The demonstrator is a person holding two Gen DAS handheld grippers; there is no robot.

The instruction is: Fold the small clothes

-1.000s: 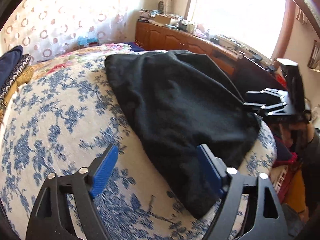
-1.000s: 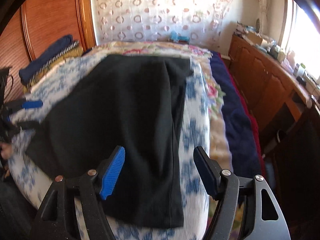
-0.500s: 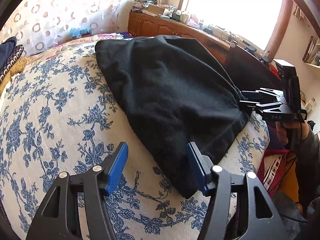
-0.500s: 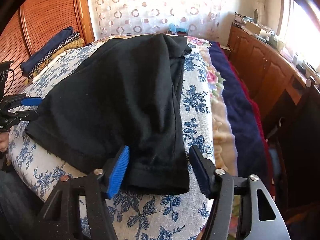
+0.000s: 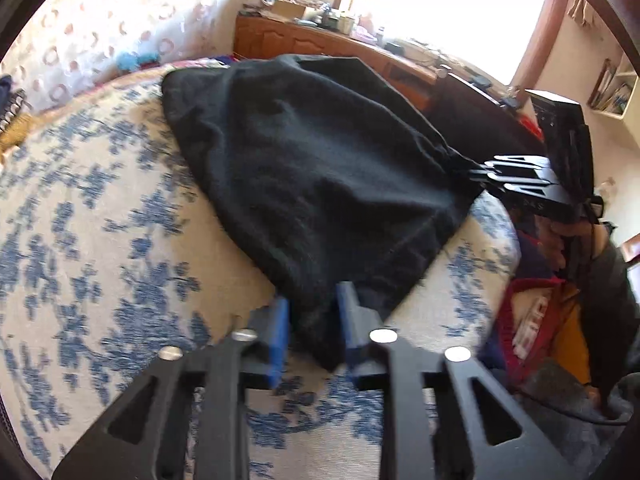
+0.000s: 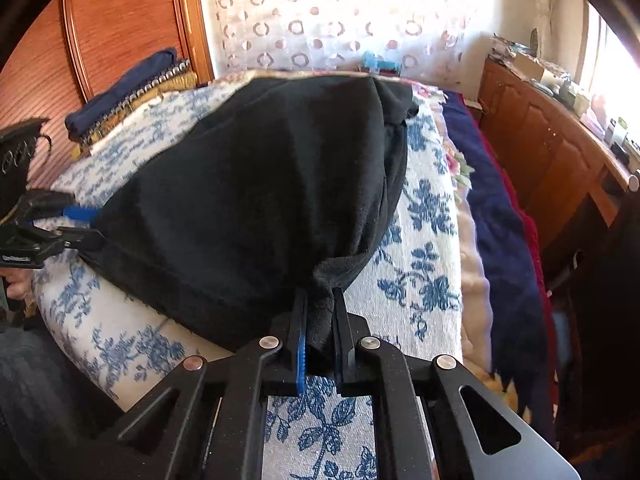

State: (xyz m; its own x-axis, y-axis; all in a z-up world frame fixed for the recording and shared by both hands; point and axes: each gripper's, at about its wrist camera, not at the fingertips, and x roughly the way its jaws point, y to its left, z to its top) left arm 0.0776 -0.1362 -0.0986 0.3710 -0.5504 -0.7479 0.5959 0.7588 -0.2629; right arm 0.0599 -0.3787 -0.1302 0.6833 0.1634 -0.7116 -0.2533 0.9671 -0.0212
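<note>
A black garment [image 5: 312, 168] lies spread on the blue-flowered bed cover [image 5: 100, 220]. My left gripper [image 5: 312, 298] is closing, and its blue pads pinch the garment's near corner. In the right wrist view the same garment [image 6: 260, 184] is bunched at its near right corner, where my right gripper [image 6: 319, 292] is closing with the cloth squeezed between its pads. Each gripper also shows in the other's view, at opposite corners of the near hem: the right gripper [image 5: 480, 172] and the left gripper [image 6: 86, 224].
Folded clothes [image 6: 128, 92] are stacked at the bed's far left by a wooden wardrobe [image 6: 120, 20]. A navy blanket [image 6: 492, 220] hangs over the bed's right edge. Beyond it stands a cluttered wooden cabinet [image 6: 552, 152] under the window. Red and yellow items [image 5: 540, 320] lie beside the bed.
Both grippers were open around the garment's near corners; both have moved slightly forward and their jaws have come together on the cloth, which now bunches up between the pads.
</note>
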